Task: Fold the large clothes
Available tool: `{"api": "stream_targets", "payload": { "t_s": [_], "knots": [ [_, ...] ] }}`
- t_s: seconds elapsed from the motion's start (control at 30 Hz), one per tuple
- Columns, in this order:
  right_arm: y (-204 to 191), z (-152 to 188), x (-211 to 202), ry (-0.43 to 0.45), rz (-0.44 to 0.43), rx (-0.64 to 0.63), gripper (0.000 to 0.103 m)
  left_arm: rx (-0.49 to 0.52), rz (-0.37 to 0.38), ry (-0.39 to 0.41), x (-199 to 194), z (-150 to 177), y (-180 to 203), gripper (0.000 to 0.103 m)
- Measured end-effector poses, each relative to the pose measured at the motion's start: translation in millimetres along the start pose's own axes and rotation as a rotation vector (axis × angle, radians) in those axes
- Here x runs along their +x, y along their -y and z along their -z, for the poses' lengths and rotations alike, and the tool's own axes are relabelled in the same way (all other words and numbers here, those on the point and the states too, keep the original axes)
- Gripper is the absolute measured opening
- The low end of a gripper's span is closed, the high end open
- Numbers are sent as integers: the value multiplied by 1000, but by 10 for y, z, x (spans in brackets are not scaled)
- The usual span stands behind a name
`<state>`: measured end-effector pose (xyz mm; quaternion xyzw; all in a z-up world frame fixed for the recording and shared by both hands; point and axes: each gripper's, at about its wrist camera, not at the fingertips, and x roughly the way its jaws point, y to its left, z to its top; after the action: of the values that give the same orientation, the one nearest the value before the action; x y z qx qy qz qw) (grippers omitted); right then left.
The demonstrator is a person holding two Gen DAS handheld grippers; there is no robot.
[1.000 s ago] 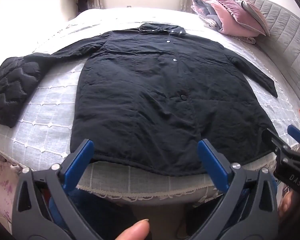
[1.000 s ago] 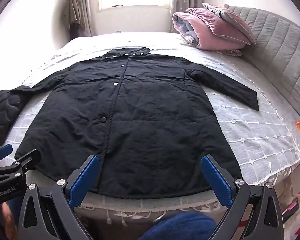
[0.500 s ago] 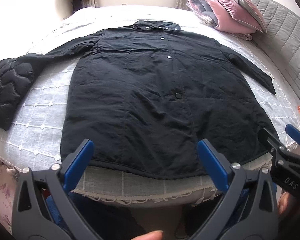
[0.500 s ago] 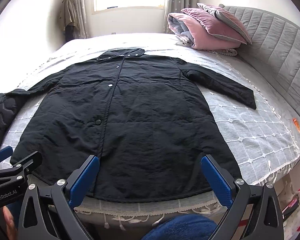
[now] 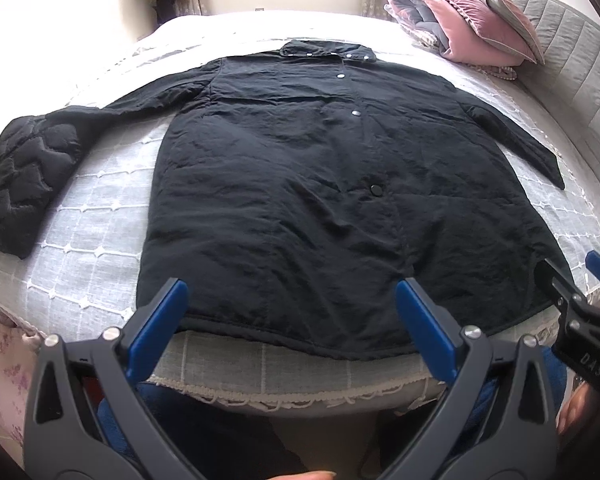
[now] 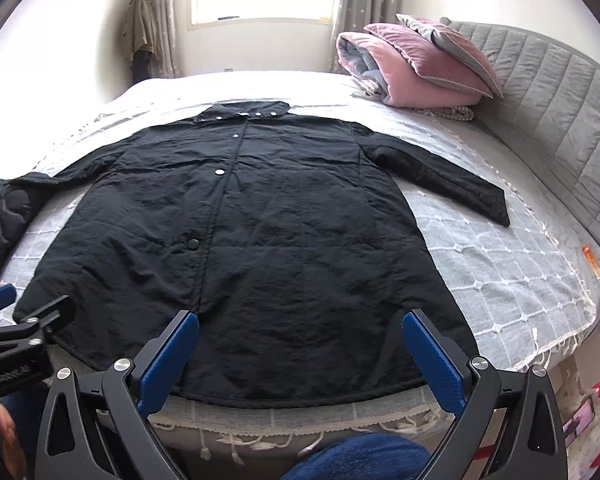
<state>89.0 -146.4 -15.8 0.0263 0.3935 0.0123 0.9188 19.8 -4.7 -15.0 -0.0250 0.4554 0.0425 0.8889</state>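
A long black coat (image 5: 320,184) lies flat and face up on the bed, collar far, hem at the near edge; it also shows in the right wrist view (image 6: 240,232). Its left sleeve ends in a quilted cuff (image 5: 16,176) at the far left, and its right sleeve (image 6: 440,176) stretches toward the headboard. My left gripper (image 5: 292,312) is open and empty, just above the hem's left half. My right gripper (image 6: 300,344) is open and empty, over the hem's right half. Each gripper shows at the edge of the other's view.
The bed has a pale grey lace cover (image 6: 500,264) with a tasselled near edge. Pink folded bedding and pillows (image 6: 412,68) sit at the far right by the grey padded headboard (image 6: 560,100). A small orange item (image 6: 592,266) lies near the right edge.
Both grippers have drifted slightly and tilted, so the coat sits a little differently in each view. Both stay open and empty. The coat has not moved.
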Motion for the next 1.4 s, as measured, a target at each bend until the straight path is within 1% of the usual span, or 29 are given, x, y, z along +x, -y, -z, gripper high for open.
{"api": "stream_targets", "payload": {
  "t_s": [0.13, 0.2, 0.3, 0.33, 0.43, 0.53, 0.63, 0.8, 0.9, 0.97, 1.03, 1.17, 1.27, 1.33, 1.4],
  "knots": [
    [89, 29, 27, -2, -8, 35, 102, 1, 0, 13, -40, 24, -30, 103],
    [118, 20, -41, 30, -20, 51, 102, 1, 1, 22, -60, 32, -35, 103],
    [117, 16, -149, 107, -27, 51, 103, -5, 17, 18, -47, 33, -30, 103],
    [111, 28, -148, 114, -33, 44, 103, -7, 20, 14, -36, 34, -20, 103],
    [107, 72, -72, 83, -37, 32, 103, 1, 20, 9, -20, 38, 19, 103],
    [131, 116, -92, 104, -35, 37, 103, 6, 23, 5, -17, 49, 59, 103],
    [160, 124, -93, 107, -21, 34, 103, 10, 27, 5, -13, 57, 88, 103],
    [220, 134, -86, 110, -10, 28, 103, 2, 15, -5, 32, 72, 1, 103],
    [282, 140, -66, 95, 8, 18, 102, -15, 4, -11, 66, 69, -172, 103],
    [378, 162, -54, 95, 42, 15, 103, -42, -29, -10, 90, 68, -398, 103],
    [529, 191, -20, 87, 66, 31, 103, -62, -54, -23, 136, 73, -605, 103],
    [933, 295, 107, 30, 65, 106, 102, -129, -83, -69, 273, 140, -1062, 103],
    [1259, 422, 305, -51, 68, 184, 102, -174, -54, -112, 408, 193, -1332, 103],
    [1479, 513, 449, -96, 61, 253, 100, -192, -23, -124, 464, 206, -1426, 101],
    [1626, 577, 585, -131, 55, 299, 95, -194, 0, -131, 500, 199, -1442, 95]
  ]
}}
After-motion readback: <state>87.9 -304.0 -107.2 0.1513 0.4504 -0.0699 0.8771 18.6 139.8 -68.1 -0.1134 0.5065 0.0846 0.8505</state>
